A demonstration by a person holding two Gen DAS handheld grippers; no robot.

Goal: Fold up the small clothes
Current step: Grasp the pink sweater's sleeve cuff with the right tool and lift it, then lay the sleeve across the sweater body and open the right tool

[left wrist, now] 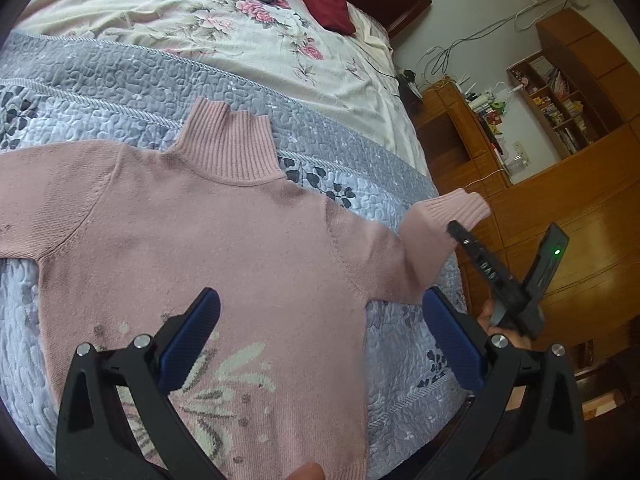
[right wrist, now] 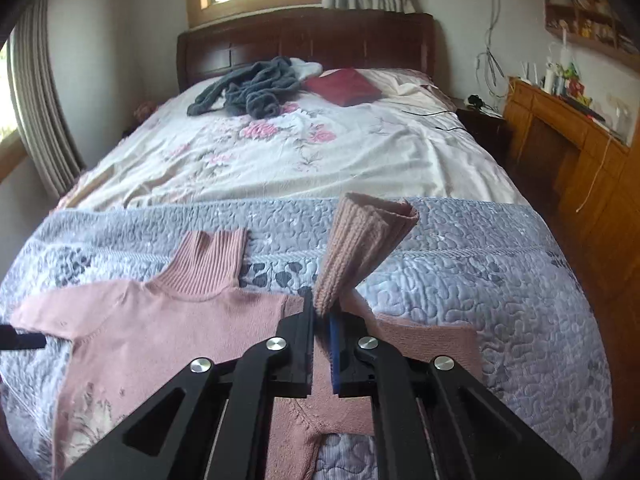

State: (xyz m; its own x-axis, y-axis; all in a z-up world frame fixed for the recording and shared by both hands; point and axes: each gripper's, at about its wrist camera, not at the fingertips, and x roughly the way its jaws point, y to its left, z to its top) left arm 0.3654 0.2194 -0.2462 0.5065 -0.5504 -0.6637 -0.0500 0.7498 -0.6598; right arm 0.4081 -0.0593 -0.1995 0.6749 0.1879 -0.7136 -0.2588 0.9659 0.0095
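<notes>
A small pink turtleneck sweater (left wrist: 224,240) with a pale flower pattern lies spread flat on the grey-blue quilt (left wrist: 100,92). My left gripper (left wrist: 320,344) hovers open over its lower right side, nothing between the blue pads. In the right wrist view my right gripper (right wrist: 322,320) is shut on the sweater's right sleeve (right wrist: 360,240), near the ribbed cuff, which stands up above the jaws. The same lifted cuff (left wrist: 452,208) and the right gripper's body (left wrist: 504,280) show at the right of the left wrist view. The sweater body (right wrist: 160,328) lies to the left.
The bed's far half carries a floral sheet (right wrist: 280,152) with a dark grey garment (right wrist: 248,92) and a red cushion (right wrist: 344,86) near the headboard. A wooden cabinet (left wrist: 568,220) and shelves stand to the right of the bed.
</notes>
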